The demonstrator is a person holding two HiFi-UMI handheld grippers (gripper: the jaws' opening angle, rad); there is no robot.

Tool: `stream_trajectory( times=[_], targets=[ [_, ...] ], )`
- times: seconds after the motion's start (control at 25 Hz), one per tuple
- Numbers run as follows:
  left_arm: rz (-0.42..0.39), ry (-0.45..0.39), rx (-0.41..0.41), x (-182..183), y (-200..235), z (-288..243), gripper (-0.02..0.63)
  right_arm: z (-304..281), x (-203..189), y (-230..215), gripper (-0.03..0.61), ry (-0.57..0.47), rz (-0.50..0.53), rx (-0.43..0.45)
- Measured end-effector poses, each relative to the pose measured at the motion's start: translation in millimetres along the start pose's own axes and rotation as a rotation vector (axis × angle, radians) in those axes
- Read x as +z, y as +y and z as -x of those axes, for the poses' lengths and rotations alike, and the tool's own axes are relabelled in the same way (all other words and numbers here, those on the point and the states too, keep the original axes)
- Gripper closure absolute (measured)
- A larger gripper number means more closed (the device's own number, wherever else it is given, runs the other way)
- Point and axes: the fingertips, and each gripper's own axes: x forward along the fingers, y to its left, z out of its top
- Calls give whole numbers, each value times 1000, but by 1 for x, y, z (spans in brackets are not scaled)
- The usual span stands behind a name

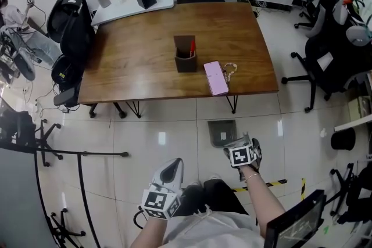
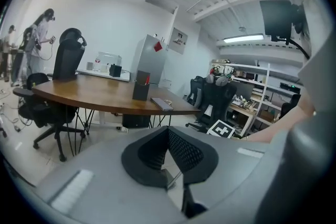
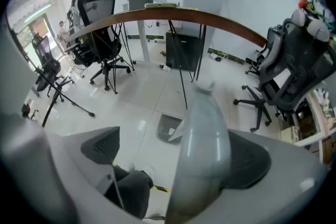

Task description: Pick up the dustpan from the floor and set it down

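A grey dustpan (image 1: pixel 221 132) lies on the tiled floor just in front of the wooden table. In the right gripper view its pan (image 3: pixel 169 128) rests on the floor and its long grey handle (image 3: pixel 206 134) rises toward the camera. My right gripper (image 1: pixel 237 143) points steeply down over it. Its jaws (image 3: pixel 176 153) stand wide apart: the handle lies between them against the right pad, and the left pad (image 3: pixel 102 147) is well clear of it. My left gripper (image 1: pixel 172 168) hangs lower left, away from the dustpan. Its jaw tips (image 2: pixel 168 131) meet, with nothing between them.
The brown table (image 1: pixel 139 67) carries a dark pen holder (image 1: pixel 185 55) and a pink phone (image 1: pixel 215 78). Black office chairs stand left (image 1: pixel 71 26) and right (image 1: pixel 325 61). A stand's legs (image 1: pixel 64 154) spread at left, a black bin (image 1: pixel 343 138) at right, and striped tape (image 1: pixel 273 184) marks the floor.
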Motion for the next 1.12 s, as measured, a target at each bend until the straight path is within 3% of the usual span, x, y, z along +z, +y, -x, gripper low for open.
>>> stream_trajectory(
  times=[0.2, 0.4, 0.44, 0.52, 0.64, 0.8, 1.12],
  targets=[
    [-18, 15, -28, 16, -17, 9, 598, 30, -2, -1, -5, -47, -54, 3],
    [-16, -10, -61, 47, -26, 28, 598, 133, 18, -9, 17, -141, -127, -41],
    [-22, -17, -74, 53, -29, 33, 598, 155, 19, -10, 103, -169, -135, -64],
    [-28, -34, -106, 64, -38, 43, 598, 201, 24, -11, 404, -251, -150, -110],
    [-32, -68, -160, 79, -54, 59, 598, 254, 32, 5, 571, -384, -163, -95],
    [-84, -105, -176, 93, -75, 77, 598, 305, 39, 43, 575, -527, -111, -45],
    [-137, -235, -93, 110, -131, 139, 598, 431, 17, 87, 575, -906, 79, -5]
  ],
)
